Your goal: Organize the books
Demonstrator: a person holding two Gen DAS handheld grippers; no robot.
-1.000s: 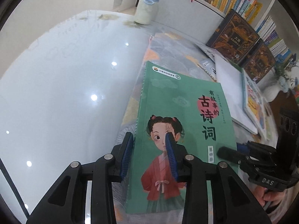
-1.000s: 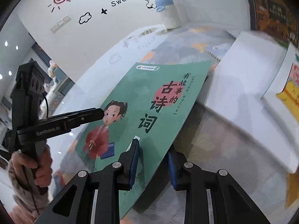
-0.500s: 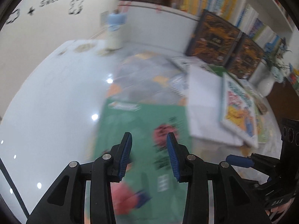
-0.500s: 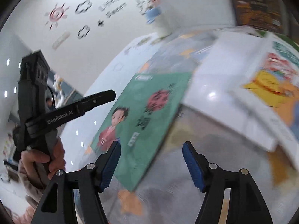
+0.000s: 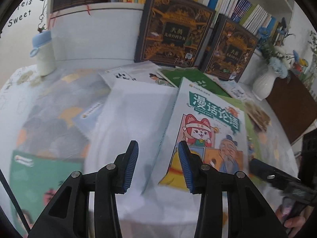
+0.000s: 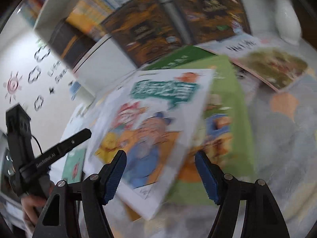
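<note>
- The left hand-held gripper, black with blue ribbed pads, hung with its jaws partly apart over the white cartoon-cover book; they had just been opening a little, and nothing was between them.
- The right hand-held gripper stood with its jaws wide apart above the near edge of that same book, gripping nothing; the view there was blurred.
- The white cartoon-cover book, with a teal title banner, a fox figure and a bearded old man on it, lay flat on the bench, which wore a grey cloth with orange leaf shapes.
- Left of the cartoon book and touching it lay a plain white book.
- Further left, near the bench's close edge, lay the green book with a painted girl on the cover, apart from both grippers.
- Under the cartoon book's right side showed a light green book.
- Behind the cartoon book lay a dark green book and white printed booklets.
- Beyond these, two dark ornate gold-patterned books leaned upright against a white shelf packed with book spines.
- Far left of the cartoon book stood a cream bottle with a pale blue lid; far right, a white vase of flowers.
</note>
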